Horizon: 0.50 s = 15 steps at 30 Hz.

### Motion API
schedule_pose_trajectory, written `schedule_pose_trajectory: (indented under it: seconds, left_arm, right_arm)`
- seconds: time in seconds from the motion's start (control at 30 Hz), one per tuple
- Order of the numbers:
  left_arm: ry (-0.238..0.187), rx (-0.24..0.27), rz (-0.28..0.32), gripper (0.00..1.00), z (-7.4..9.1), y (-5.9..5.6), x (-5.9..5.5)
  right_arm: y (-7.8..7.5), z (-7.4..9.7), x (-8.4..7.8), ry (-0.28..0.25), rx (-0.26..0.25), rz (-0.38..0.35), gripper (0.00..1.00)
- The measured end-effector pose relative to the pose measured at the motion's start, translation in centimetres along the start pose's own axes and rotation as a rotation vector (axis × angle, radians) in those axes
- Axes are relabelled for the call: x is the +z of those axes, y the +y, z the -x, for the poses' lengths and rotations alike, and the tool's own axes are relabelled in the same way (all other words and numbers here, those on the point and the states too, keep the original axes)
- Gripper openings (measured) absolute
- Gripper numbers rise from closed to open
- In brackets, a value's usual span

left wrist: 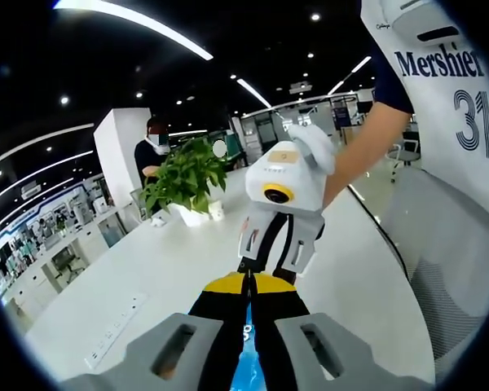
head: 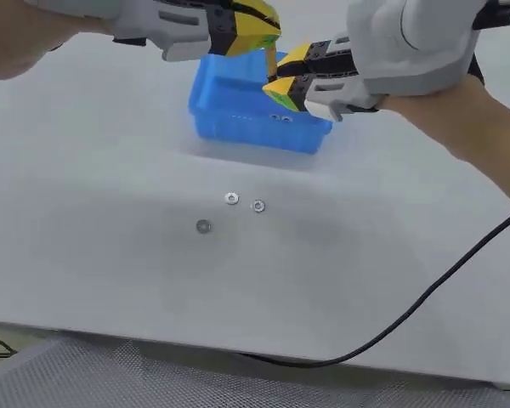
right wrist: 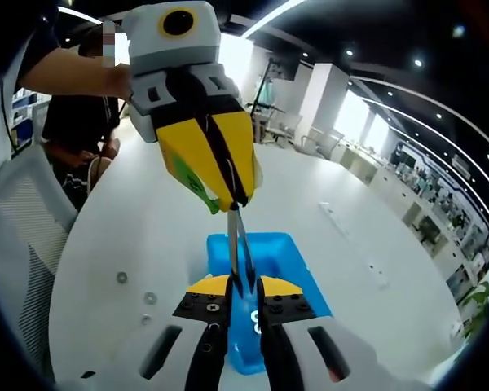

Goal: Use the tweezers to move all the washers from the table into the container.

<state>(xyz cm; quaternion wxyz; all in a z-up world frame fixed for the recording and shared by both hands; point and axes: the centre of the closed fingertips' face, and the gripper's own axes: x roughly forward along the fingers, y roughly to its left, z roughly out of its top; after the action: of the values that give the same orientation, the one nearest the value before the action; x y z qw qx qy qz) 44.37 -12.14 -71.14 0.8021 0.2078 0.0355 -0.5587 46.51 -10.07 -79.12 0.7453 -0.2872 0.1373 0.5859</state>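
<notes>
R tool (head: 278, 85) & L tool (head: 268, 36) both pinch tweezers (right wrist: 238, 238) over blue container (head: 255, 132); 3 washers (head: 230, 198) on table (head: 110, 272).

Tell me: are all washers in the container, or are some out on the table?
Some are out: three washers lie on the table, in front of the container. Its contents are too blurred to tell.
</notes>
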Motion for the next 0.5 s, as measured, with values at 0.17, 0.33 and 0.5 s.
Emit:
schedule_pose_trajectory:
  seconds: [0.17,0.33,0.5]
  left_arm:
    - [-0.015,-0.005,0.006,0.04,0.8,-1.2,0.7]
    - [-0.026,-0.014,0.021,0.04,1.3,-2.5,1.4]
    - [-0.035,-0.026,0.036,0.04,1.3,-3.6,1.7]
  right_arm:
    - [1.3,0.7,0.8,-0.019,0.016,0.003,0.13]
    - [2.7,1.4,1.4,-0.028,0.028,0.017,0.13]
    - [3.9,1.6,1.1,-0.021,0.045,0.02,0.13]
